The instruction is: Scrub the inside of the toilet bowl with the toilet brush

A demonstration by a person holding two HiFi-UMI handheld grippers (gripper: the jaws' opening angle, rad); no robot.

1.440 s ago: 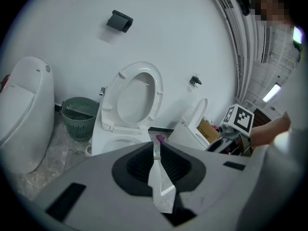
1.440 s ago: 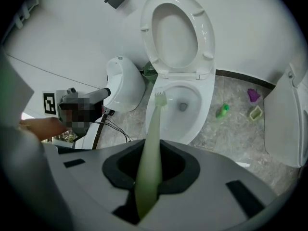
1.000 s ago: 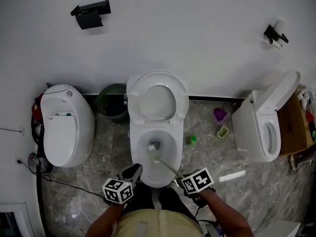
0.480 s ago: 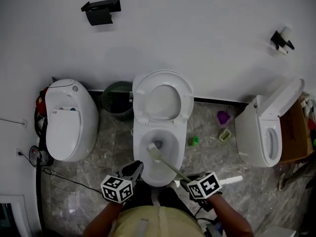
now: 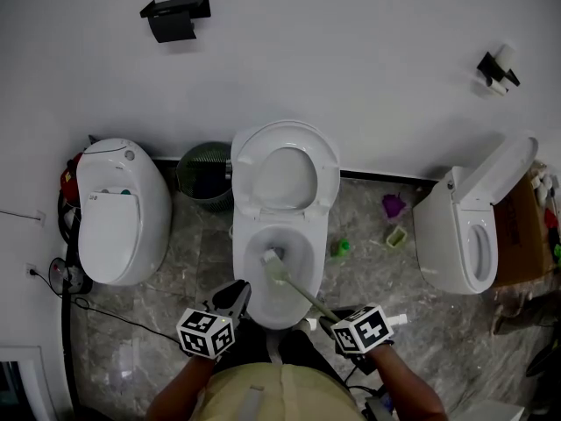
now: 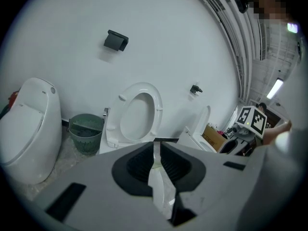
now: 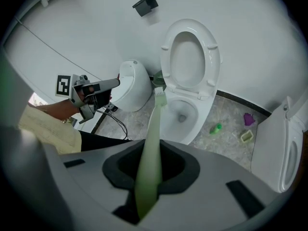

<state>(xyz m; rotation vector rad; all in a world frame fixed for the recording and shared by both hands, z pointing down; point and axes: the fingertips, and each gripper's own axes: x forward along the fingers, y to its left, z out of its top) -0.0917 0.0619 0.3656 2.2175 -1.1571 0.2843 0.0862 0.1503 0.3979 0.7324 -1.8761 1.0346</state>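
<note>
The middle toilet [image 5: 308, 224] stands with its lid and seat raised, its bowl [image 7: 202, 112] open below me. A pale green toilet brush [image 5: 274, 267] has its head down inside the bowl near the drain. Its handle [image 7: 149, 162] slants back to my right gripper [image 5: 331, 320], which is shut on it [image 7: 153, 150]. My left gripper [image 5: 231, 298] hovers by the bowl's front left rim, jaws shut with nothing between them [image 6: 156, 148]. The right gripper view also shows the left gripper [image 7: 109, 84] off to the left.
A closed white toilet [image 5: 114, 213] stands left, and a green waste basket [image 5: 203, 175] sits between the two. An open toilet [image 5: 469, 235] and a cardboard box [image 5: 524, 226] are right. A green bottle [image 5: 339, 247], a small cup [image 5: 396, 235] and a purple item [image 5: 392, 205] lie on the floor. Cables [image 5: 70, 279] run at far left.
My right gripper has drawn back slightly toward me with the handle. The brush head stays in the bowl near the drain. The left gripper has hardly moved.
</note>
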